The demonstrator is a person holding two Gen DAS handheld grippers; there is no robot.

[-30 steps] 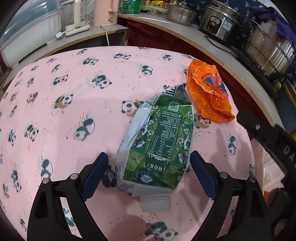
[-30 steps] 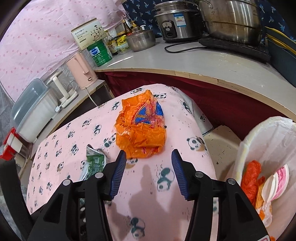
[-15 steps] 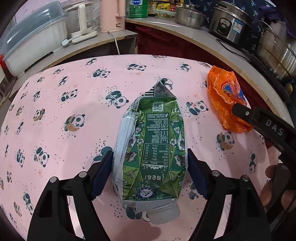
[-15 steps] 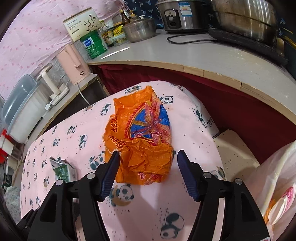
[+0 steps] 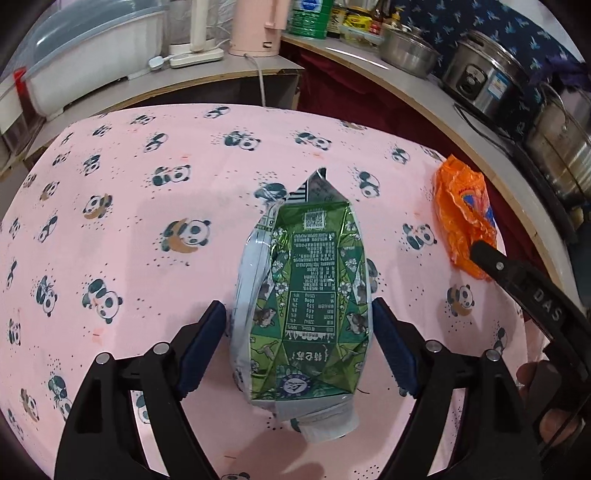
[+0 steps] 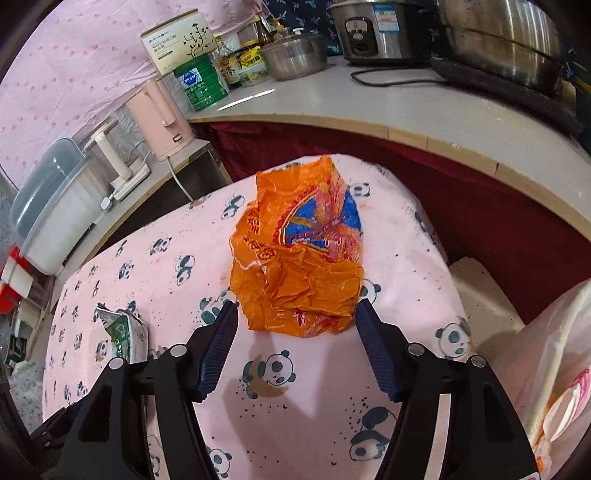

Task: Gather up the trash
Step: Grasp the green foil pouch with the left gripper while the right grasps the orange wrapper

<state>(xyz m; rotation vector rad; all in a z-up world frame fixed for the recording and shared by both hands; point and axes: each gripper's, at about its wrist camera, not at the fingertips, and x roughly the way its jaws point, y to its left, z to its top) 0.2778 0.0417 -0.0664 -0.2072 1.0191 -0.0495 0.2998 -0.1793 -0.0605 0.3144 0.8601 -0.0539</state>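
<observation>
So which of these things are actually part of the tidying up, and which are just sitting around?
Part of the job:
green carton, flattened, between the open left gripper
orange wrapper, in front of the open right gripper
lined bin

Just lying about:
pink kettle
rice cooker
green tin

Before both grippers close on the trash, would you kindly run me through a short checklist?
1. Left gripper open, jaws straddling the green carton: ok.
2. Right gripper open, jaws either side of the orange wrapper's near edge: ok.
3. Carton flattened, lying on the panda tablecloth: ok.
4. Jaws touching either item: cannot tell.
5. Lined bin beside the table, within view: ok.
</observation>
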